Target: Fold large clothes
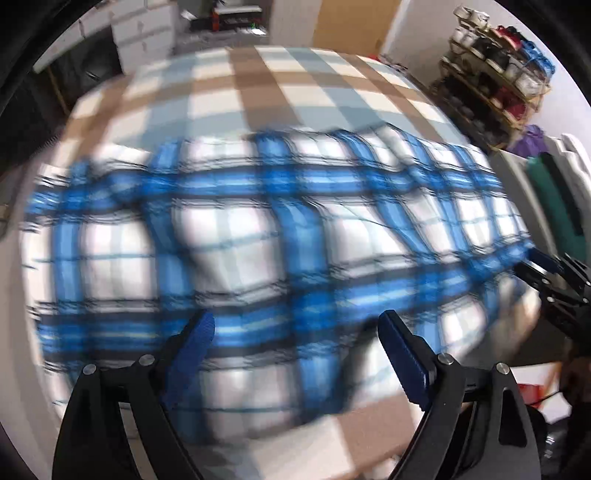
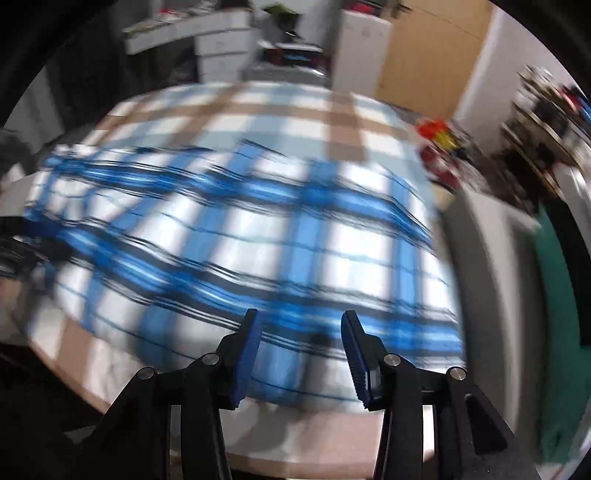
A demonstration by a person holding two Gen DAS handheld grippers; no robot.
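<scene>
A large blue, white and black plaid garment [image 1: 258, 236] lies spread on a checked tan, white and pale-blue cover [image 1: 236, 77]. Both views are motion-blurred. My left gripper [image 1: 295, 332] is open, hovering just above the garment's near edge, holding nothing. My right gripper [image 2: 299, 328] is open too, above the garment's [image 2: 258, 236] near edge, empty. The right gripper also shows at the right edge of the left wrist view [image 1: 550, 273], beside the garment's right end. The left gripper shows dimly at the left edge of the right wrist view [image 2: 22, 236].
A shelf rack [image 1: 498, 70] with shoes and boxes stands at the back right. White drawers [image 1: 144, 33] and a wooden door [image 2: 424, 51] are behind the cover [image 2: 280, 110]. A green and white object [image 2: 554, 295] stands at the right. Red and yellow items [image 2: 439, 147] lie beyond the cover's right edge.
</scene>
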